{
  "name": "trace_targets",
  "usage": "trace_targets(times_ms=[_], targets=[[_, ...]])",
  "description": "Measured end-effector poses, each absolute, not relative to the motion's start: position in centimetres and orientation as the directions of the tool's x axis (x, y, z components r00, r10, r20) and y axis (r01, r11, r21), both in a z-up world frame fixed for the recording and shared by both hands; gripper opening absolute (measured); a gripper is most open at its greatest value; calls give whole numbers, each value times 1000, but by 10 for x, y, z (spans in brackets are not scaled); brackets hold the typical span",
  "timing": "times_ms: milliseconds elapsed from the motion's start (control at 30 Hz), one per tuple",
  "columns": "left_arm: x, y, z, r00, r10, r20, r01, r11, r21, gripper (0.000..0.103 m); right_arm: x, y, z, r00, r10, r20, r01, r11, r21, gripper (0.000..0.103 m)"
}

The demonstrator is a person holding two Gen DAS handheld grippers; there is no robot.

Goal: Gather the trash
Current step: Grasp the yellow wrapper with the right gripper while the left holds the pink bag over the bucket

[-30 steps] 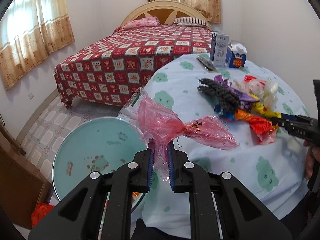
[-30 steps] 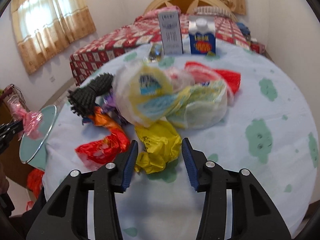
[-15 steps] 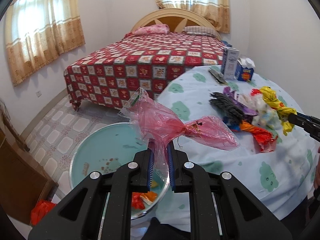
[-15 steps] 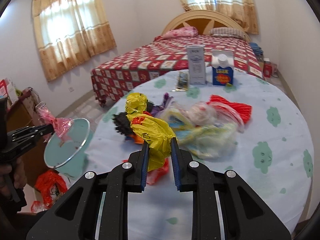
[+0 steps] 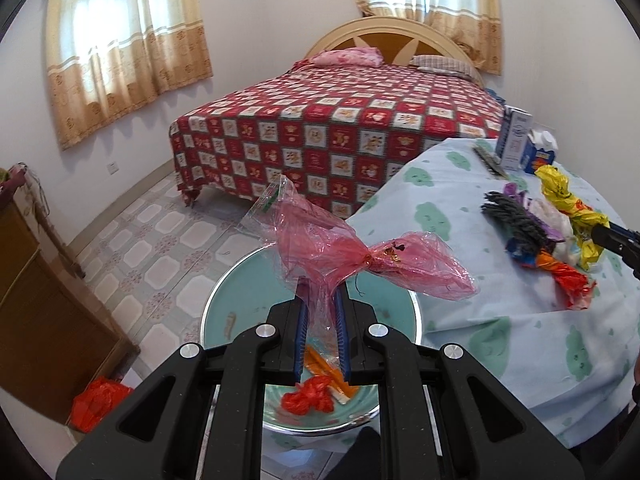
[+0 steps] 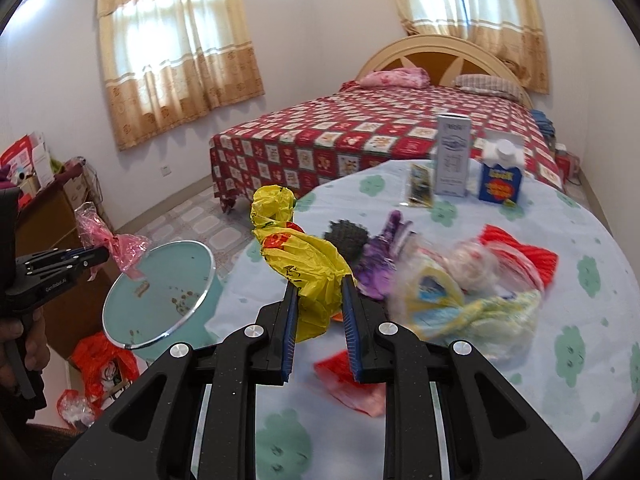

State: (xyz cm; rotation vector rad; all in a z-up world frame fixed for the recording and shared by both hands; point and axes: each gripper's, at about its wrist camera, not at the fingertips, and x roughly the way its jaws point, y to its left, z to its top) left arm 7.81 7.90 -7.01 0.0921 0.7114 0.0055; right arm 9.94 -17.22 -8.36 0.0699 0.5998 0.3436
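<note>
A pink plastic bag (image 5: 360, 256) is being pinched between the closed jaws of the left gripper (image 5: 322, 322) and is being held in the air above the teal bin (image 5: 240, 312), which is standing on the floor just beside the near left edge of the table (image 5: 500, 340). Orange and red wrappers (image 5: 316, 392) are lying inside the bin. A yellow plastic bag (image 6: 304, 264) is being clamped in the right gripper (image 6: 320, 320), lifted clear of the tablecloth near the table's left edge. The remaining trash pile (image 6: 460, 280) is lying toward the middle of the table: a dark bristly piece (image 6: 348, 236), a purple wrapper (image 6: 384, 256), clear and yellow bags and a red bag (image 6: 520, 256), with a red-orange wrapper (image 6: 352, 384) near the front edge. Two cartons (image 6: 472, 164) are standing at the far edge of the table. A bed (image 5: 340, 128) with a red checked cover is seen beyond the table. A red bag (image 5: 96, 404) is lying on the floor beside a wooden cabinet (image 5: 44, 320).
</note>
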Motion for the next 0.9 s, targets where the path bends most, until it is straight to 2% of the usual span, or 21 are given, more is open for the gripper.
trace_targets(times_ms=[900], targets=[[77,134,-81,725,178,-665,-109,983,144,13,135,-93,-90,734,373,-568,-414,908,62,22]])
